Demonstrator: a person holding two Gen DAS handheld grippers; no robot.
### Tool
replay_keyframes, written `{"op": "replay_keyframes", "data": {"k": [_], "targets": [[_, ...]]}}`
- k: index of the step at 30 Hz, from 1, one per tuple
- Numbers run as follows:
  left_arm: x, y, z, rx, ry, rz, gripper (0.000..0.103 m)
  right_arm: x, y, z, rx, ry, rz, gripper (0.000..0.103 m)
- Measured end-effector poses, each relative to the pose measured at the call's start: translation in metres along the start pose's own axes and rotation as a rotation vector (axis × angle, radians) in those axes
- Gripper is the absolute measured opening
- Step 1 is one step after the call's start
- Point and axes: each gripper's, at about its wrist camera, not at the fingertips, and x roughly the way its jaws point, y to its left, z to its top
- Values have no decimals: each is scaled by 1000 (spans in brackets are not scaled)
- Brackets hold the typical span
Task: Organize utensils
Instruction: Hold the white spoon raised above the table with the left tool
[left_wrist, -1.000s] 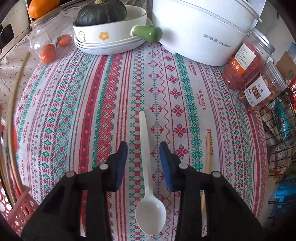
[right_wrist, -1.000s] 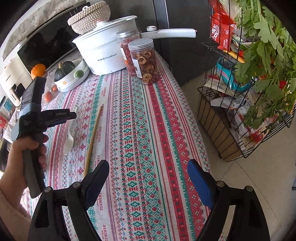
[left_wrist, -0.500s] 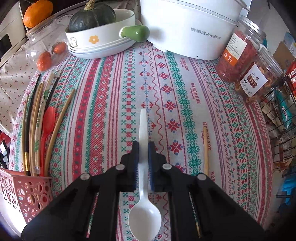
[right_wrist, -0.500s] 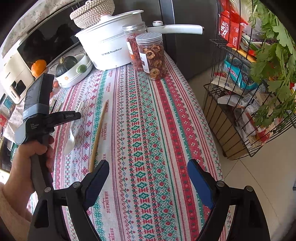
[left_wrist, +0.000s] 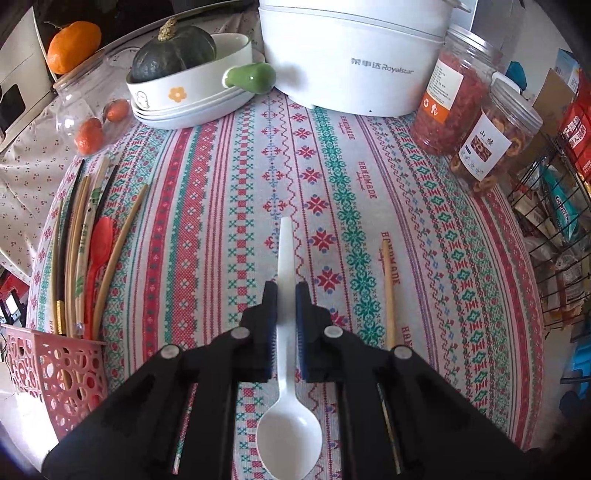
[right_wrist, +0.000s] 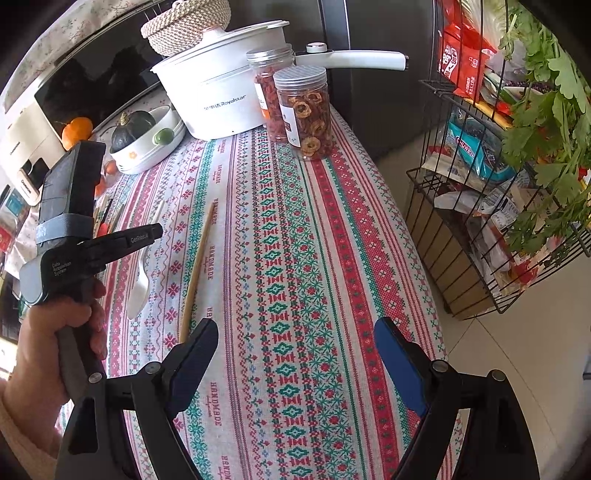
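Note:
My left gripper (left_wrist: 285, 295) is shut on the handle of a white plastic spoon (left_wrist: 288, 439), whose bowl hangs near the camera and whose handle points away. The spoon (right_wrist: 138, 291) seems slightly off the patterned tablecloth (left_wrist: 229, 206). A single wooden chopstick (left_wrist: 388, 291) lies on the cloth just right of it. At the left, a pink perforated basket (left_wrist: 55, 373) holds several chopsticks and a red spoon (left_wrist: 99, 240). My right gripper (right_wrist: 295, 354) stands wide open above the cloth with nothing between its fingers; the chopstick (right_wrist: 197, 273) lies ahead of its left finger.
At the back stand a white Royalstar pot (left_wrist: 354, 55), a dish with a green squash (left_wrist: 192, 88), two snack jars (left_wrist: 491, 133) and a clear jar with small oranges (left_wrist: 88, 110). A wire rack (right_wrist: 491, 206) with packets and greens stands right of the table edge.
The left jaws closed on the white spoon's handle, then the gripper drew back and left with it, bringing the pink basket and its chopsticks into view. The right gripper stayed open and still.

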Motion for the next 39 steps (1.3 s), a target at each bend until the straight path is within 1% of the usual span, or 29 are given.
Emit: {"op": "replay_keyframes", "data": {"k": [19, 28, 39], "targets": [[-22, 0, -6, 30, -46, 7, 11, -6, 4, 0, 1, -8, -3, 87], [-35, 2, -13, 39, -62, -1, 11, -11, 5, -2, 10, -18, -4, 87], [-73, 12, -30, 40, -104, -66, 11, -22, 12, -8, 12, -36, -2, 87]]}}
